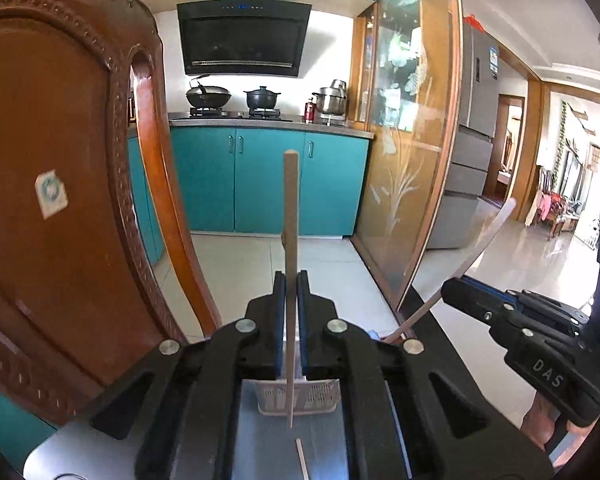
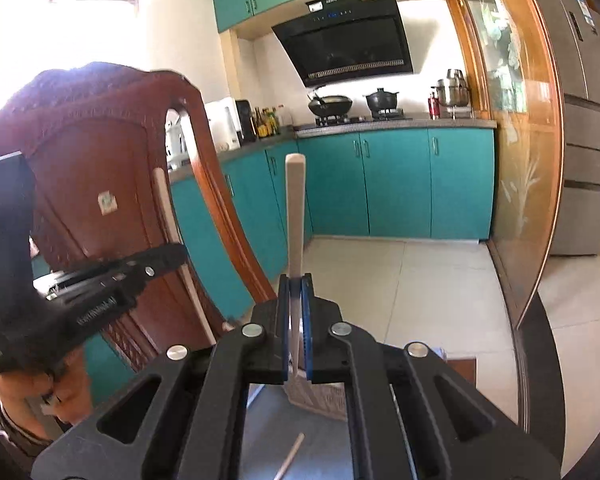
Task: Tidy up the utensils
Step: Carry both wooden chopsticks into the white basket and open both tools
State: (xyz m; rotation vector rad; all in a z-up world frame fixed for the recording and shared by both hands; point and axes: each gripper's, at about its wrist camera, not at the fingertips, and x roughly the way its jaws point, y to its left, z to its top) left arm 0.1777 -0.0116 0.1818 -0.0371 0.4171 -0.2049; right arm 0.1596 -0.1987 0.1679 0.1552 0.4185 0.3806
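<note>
My left gripper (image 1: 291, 280) is shut on a wooden chopstick (image 1: 291, 208) that stands upright above a white slotted utensil basket (image 1: 296, 398). My right gripper (image 2: 296, 284) is shut on a pale chopstick (image 2: 295, 212), also upright, over the same basket (image 2: 320, 398). In the left wrist view the right gripper (image 1: 452, 292) shows at the right with its chopstick (image 1: 488, 236) leaning. In the right wrist view the left gripper (image 2: 172, 256) shows at the left with its chopstick (image 2: 168, 216). Another chopstick (image 1: 302, 460) lies on the grey table (image 1: 260, 448); it also shows in the right wrist view (image 2: 290, 456).
A carved wooden chair (image 1: 60, 200) stands close at the left. Teal kitchen cabinets (image 1: 268, 180) and a stove with pots are behind. A glass sliding door (image 1: 412, 140) and a grey fridge (image 1: 472, 140) are at the right.
</note>
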